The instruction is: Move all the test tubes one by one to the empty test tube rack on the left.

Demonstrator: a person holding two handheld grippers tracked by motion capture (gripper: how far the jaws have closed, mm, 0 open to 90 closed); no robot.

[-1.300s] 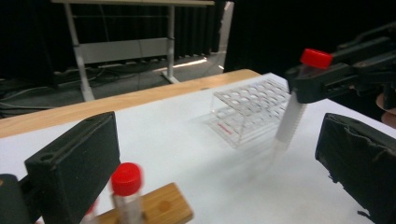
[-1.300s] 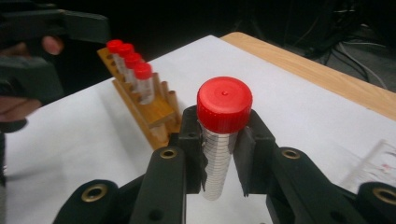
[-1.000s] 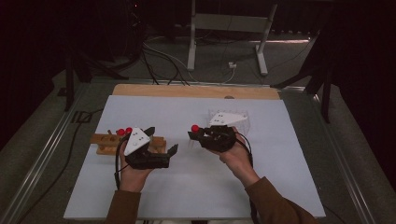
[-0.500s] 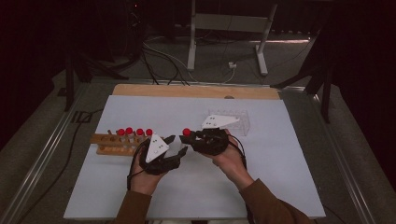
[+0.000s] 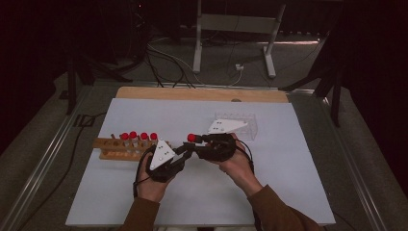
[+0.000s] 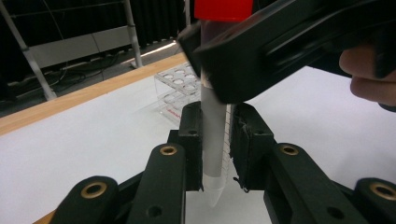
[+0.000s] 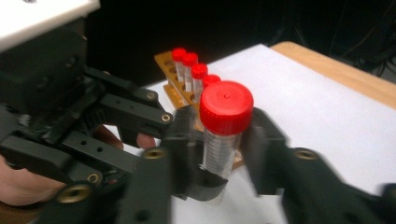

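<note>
So this is a hand-off caught right in the middle. The left hand-held gripper [image 6: 215, 154] has just clamped down on the lower part of the clear plastic tube with the red screw cap [image 6: 213, 140]; in its own view the pads sit tight against both sides of the tube, pointed tip poking out just below them. The right hand-held gripper [image 7: 219, 154] is higher up on the same tube, just under the cap, and its jaws have just been opening. In the right gripper view they look like they stand a bit off the tube wall, though it's blurry, so I'd call it letting go rather than fully clear.

Progress-wise, my read: the tube is out of the racks and held upright between the two tools above the table [image 5: 288, 192], and the left one has taken over the grip. Still left: the right one backing away, and the tube actually going somewhere.

Just out past the left tool is the wooden rack [image 5: 111, 149] with four more red-capped tubes [image 5: 139, 138] standing in it. Beyond the right tool sits the clear plastic rack [image 5: 243, 126], which looks empty.

Pose: both forearms come in low from the near edge, hands angled inward, tips meeting near the middle of the white sheet.
</note>
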